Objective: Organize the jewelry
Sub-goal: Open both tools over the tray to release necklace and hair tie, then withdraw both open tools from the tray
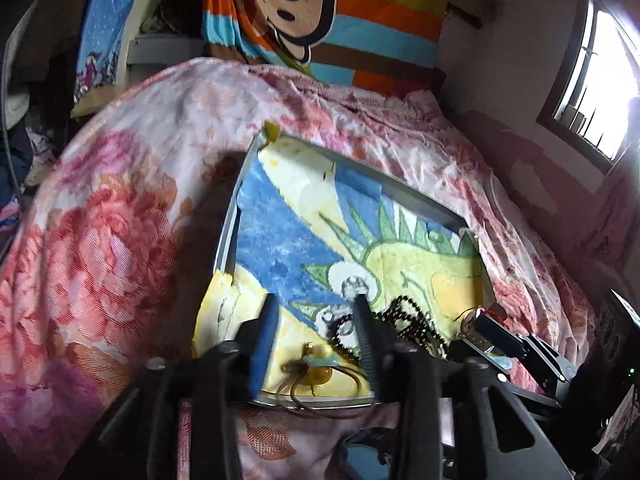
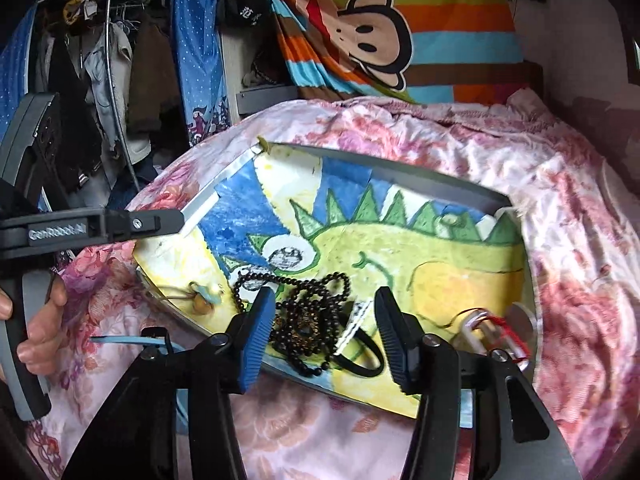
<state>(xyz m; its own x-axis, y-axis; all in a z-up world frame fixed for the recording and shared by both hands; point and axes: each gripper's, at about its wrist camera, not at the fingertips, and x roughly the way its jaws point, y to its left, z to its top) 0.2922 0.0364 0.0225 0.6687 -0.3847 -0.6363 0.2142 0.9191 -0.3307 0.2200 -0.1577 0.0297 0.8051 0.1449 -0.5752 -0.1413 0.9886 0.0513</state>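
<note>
While both tools hover low over the metal tray [image 2: 400, 178] on the floral bedspread [image 2: 560, 240], the right gripper [image 2: 324, 332] has its jaws spread wide, empty, on either side of a heap of black bead necklace [image 2: 304, 304] lying on the dinosaur drawing [image 2: 440, 256] that lines the tray. Beside the beads, a black band [image 2: 360, 364] lies near the tray's front edge, and a red-corded bracelet [image 2: 496, 332] sits well to the right. The left gripper [image 1: 316, 332] is also parted and holds nothing; an amber bead pendant [image 1: 318, 374] on a brown cord lies between its fingers at the tray's near rim.
</note>
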